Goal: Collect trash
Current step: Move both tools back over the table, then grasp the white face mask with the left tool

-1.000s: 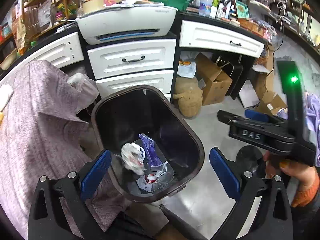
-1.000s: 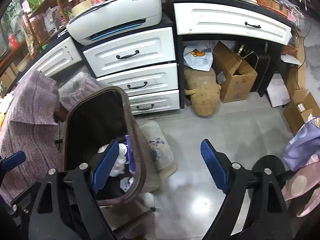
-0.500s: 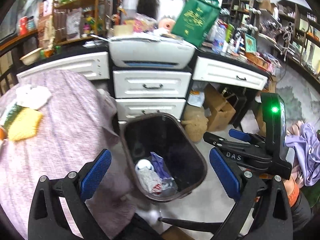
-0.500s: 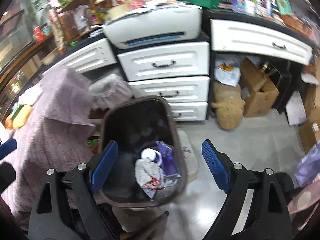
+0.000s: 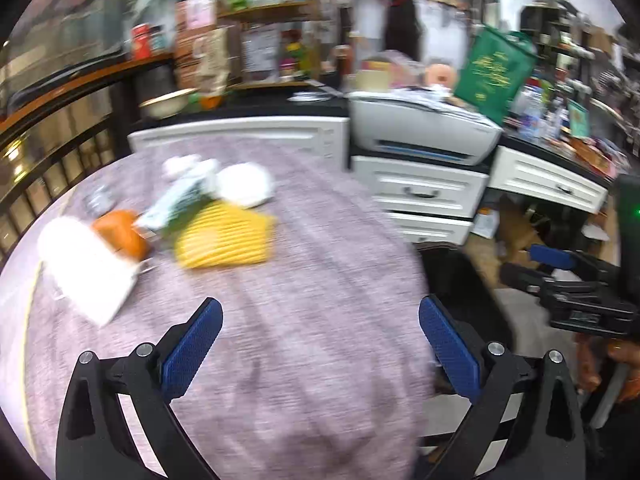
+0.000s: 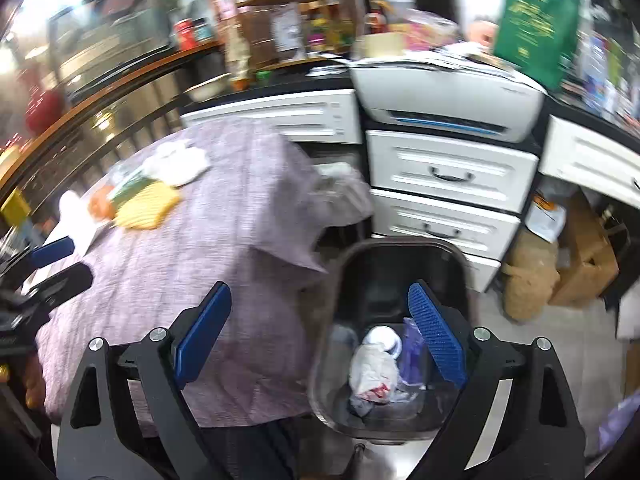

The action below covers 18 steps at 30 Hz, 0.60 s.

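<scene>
On the purple-grey tablecloth (image 5: 320, 240) lies a cluster of trash: a yellow ribbed piece (image 5: 226, 240), a white sheet (image 5: 86, 272), an orange lump (image 5: 120, 232), a green-and-white wrapper (image 5: 180, 200) and white crumpled tissue (image 5: 240, 182). My left gripper (image 5: 320, 308) hovers open over the cloth, short of that cluster, with nothing between its pads. My right gripper (image 6: 320, 292) is empty and its jaws are opening; it straddles the table edge and the dark bin (image 6: 400, 246). In the bin lie a crumpled white wrapper (image 6: 372, 368) and a purple wrapper (image 6: 412, 344).
White drawers (image 6: 448, 168) with a printer (image 6: 448, 96) on top stand behind the bin. A green bag (image 6: 536, 28) sits on the counter. Cardboard boxes (image 6: 584, 264) and a brown sack (image 6: 528, 280) are on the floor at the right. A railing runs along the left.
Both views have swung up and left from the bin toward the table. The trash on the cloth has come into view. Both grippers stay empty.
</scene>
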{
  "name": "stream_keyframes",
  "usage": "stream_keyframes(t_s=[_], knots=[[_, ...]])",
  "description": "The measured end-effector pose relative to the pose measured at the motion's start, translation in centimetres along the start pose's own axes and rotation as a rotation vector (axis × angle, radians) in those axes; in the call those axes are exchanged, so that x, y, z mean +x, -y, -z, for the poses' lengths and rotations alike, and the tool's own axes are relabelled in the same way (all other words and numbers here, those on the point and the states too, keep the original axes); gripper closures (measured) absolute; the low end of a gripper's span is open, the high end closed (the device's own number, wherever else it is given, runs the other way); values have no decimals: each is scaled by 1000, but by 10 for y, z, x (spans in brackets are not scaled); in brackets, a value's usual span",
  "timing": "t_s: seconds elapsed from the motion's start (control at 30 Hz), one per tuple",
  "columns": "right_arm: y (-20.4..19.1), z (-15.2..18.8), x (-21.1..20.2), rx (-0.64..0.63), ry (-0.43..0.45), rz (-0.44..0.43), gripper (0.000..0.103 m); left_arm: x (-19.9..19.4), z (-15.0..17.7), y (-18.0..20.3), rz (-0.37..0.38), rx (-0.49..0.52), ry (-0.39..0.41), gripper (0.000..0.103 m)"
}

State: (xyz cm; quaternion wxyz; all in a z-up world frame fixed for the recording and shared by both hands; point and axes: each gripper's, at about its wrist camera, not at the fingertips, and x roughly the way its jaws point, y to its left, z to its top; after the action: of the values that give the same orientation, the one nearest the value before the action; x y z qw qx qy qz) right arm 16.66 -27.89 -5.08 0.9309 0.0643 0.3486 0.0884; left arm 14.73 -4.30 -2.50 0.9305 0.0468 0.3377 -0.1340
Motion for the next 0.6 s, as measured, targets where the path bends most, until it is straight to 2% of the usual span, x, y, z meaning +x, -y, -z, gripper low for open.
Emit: stream_keyframes(t_s=[0.23,0.4,0.5,0.6], knots=[[-45,-12,9,-85,-19,-96,14,-6,0,-89,-145,-133,1,6],[-77,-19,13,-148,-18,-147,14,-6,-4,-152,-188,-281,8,6],[-91,-22,17,-177,-25,-163,14,0,-9,-178,-202,-323,-2,6],[-106,-24,23,-208,-37,-180,14,11,-9,-196,-210,-322,-26,6]])
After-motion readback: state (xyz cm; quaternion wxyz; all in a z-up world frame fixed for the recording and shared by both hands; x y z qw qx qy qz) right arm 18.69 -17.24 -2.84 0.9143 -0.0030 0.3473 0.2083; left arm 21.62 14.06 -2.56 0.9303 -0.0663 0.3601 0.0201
